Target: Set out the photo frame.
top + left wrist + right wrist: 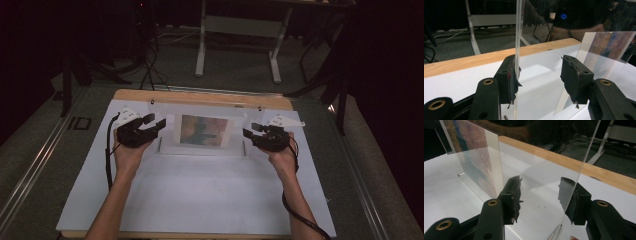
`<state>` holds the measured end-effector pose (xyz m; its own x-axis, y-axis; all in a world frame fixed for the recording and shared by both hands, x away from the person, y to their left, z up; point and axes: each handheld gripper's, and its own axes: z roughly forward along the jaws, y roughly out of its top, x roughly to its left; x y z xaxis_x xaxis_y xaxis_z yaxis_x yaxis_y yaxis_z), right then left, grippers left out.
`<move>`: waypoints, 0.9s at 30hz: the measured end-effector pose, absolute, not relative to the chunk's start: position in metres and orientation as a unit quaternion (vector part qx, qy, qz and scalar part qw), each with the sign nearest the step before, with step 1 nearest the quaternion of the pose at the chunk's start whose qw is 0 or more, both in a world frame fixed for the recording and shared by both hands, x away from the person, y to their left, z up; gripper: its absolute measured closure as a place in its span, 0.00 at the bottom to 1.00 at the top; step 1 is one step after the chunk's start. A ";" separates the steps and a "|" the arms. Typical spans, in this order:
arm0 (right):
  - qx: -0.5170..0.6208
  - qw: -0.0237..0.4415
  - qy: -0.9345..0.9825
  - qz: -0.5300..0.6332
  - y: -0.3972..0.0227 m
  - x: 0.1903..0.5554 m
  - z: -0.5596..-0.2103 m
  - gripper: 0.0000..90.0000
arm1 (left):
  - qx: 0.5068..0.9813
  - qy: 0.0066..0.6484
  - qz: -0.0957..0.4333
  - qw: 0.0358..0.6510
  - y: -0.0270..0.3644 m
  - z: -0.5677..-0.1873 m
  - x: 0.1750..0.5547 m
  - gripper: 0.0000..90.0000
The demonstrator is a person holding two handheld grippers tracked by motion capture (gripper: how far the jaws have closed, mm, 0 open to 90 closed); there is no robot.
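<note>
The left gripper [156,121] sat at the left end of a clear plastic picture stand [202,111], its jaws spread wide. In the left gripper view the gripper [540,75] straddled the stand's edge [518,37]: that thin clear sheet rose just beside one cloth-covered pad [512,80], close enough that I could not tell whether they touched, while the other pad [571,77] stood well apart from it. The right gripper [251,130] was at the stand's right end, jaws likewise spread. In the right gripper view the gripper [539,195] had the clear sheet's edge [584,162] crossing in front of one pad [567,195]; whether pad and sheet met was hard to judge through the plastic. Neither gripper pinched the stand.

The stand stood upright near the far edge of the table [200,190], between the two grippers, with a printed picture [203,130] held in its middle. The print's colours were blurred, reddish and blue, and its subject could not be made out. Being see-through, the stand's outline was faint from above, and reflections muddied the sheet in both gripper views. The room behind was dark, with only a white frame [239,37] of legs clear on the floor.

The table was covered in smooth white sheet with a pale wooden strip [200,96] along the back. The pads were frayed black fabric on hard black plastic jaws with brass-coloured rivets.
</note>
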<state>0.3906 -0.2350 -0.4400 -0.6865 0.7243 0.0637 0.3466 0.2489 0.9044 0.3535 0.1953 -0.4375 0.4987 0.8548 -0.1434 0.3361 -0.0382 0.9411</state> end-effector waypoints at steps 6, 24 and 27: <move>0.349 0.182 0.769 0.504 -0.235 0.385 -0.437 0.57 | 0.673 0.450 0.231 0.539 0.195 -0.439 0.347 0.53; 0.358 0.173 0.769 0.501 -0.237 0.371 -0.438 0.57 | 0.678 0.451 0.221 0.537 0.194 -0.438 0.338 0.53; 0.359 0.171 0.767 0.503 -0.239 0.371 -0.439 0.57 | 0.675 0.453 0.223 0.538 0.194 -0.439 0.340 0.53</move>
<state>0.3711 -0.2387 -0.4392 -0.6844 0.7224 0.0988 0.3782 0.2359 0.8951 0.3396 0.1935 -0.4392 0.4907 0.8512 -0.1861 0.3720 -0.0115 0.9282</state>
